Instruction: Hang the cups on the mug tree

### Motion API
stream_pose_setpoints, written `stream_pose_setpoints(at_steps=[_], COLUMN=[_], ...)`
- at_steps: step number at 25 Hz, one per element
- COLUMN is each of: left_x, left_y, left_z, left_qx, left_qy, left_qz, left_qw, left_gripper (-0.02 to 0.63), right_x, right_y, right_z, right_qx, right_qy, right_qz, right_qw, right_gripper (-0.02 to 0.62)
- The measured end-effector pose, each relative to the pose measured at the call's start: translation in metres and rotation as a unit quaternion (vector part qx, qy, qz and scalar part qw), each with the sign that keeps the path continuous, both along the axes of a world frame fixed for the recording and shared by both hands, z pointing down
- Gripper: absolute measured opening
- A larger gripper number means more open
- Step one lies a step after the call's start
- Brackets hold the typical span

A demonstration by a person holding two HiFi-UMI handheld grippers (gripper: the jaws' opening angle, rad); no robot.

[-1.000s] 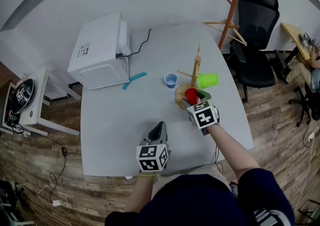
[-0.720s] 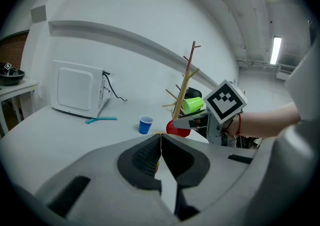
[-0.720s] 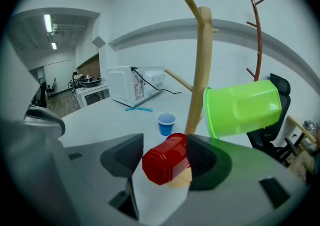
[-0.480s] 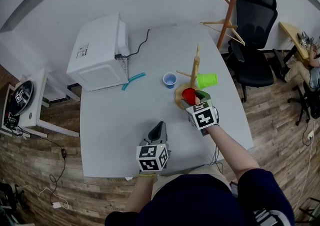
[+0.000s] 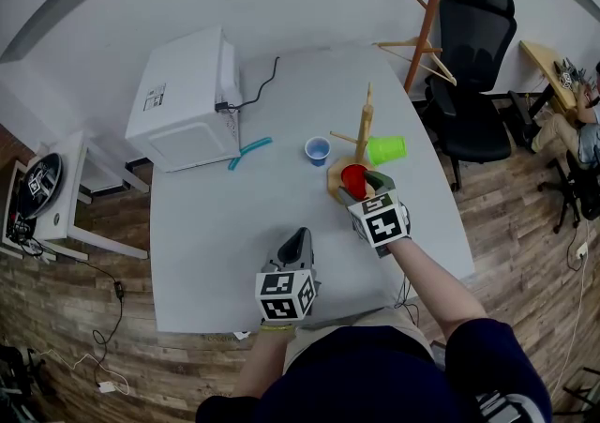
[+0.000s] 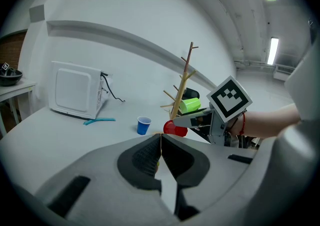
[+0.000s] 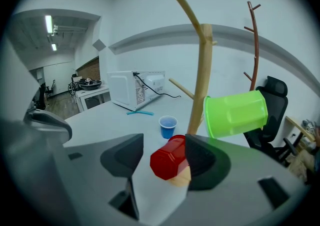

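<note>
A wooden mug tree (image 5: 366,126) stands at the table's right side, with a green cup (image 5: 389,149) hanging sideways on one of its pegs. A red cup (image 7: 167,159) lies sideways low by the trunk, between the jaws of my right gripper (image 7: 162,152). It touches the right jaw, and a thin gap shows at the left jaw. What carries the cup is hidden. A blue cup (image 5: 319,149) stands upright on the table, left of the tree. My left gripper (image 5: 298,243) rests shut and empty near the front edge.
A white microwave (image 5: 187,98) sits at the back left with a teal tool (image 5: 251,149) in front of it. A brown coat stand (image 5: 427,8) and a black office chair (image 5: 478,65) stand beyond the table's right edge.
My right gripper has drawn back slightly toward me, while the red cup stays by the tree's trunk. The left gripper has not moved.
</note>
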State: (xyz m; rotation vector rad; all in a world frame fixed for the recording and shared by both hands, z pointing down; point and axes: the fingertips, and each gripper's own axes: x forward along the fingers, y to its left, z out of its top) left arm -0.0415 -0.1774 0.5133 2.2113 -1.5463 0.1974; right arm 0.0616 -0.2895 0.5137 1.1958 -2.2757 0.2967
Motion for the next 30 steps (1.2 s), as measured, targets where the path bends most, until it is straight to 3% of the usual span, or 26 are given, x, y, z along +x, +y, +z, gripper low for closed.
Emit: stream_pose_setpoints(at_steps=[19, 30], left_x=[-0.017, -0.036], left_y=[0.007, 0.009], left_z=[-0.005, -0.006], left_qx=[0.006, 0.006], left_qy=[-0.006, -0.009], left_qz=[-0.003, -0.020], left_qw=[1.0000, 0.9997], left_gripper=[0.020, 0.020], right_x=[-0.025, -0.043], right_y=[0.039, 0.057], right_z=[-0.023, -0.024], right_qx=[0.007, 0.008], right_qy=[-0.042, -0.056], right_qz=[-0.016, -0.014], right_qw=[0.999, 0.998], right_gripper=[0.254, 0.076])
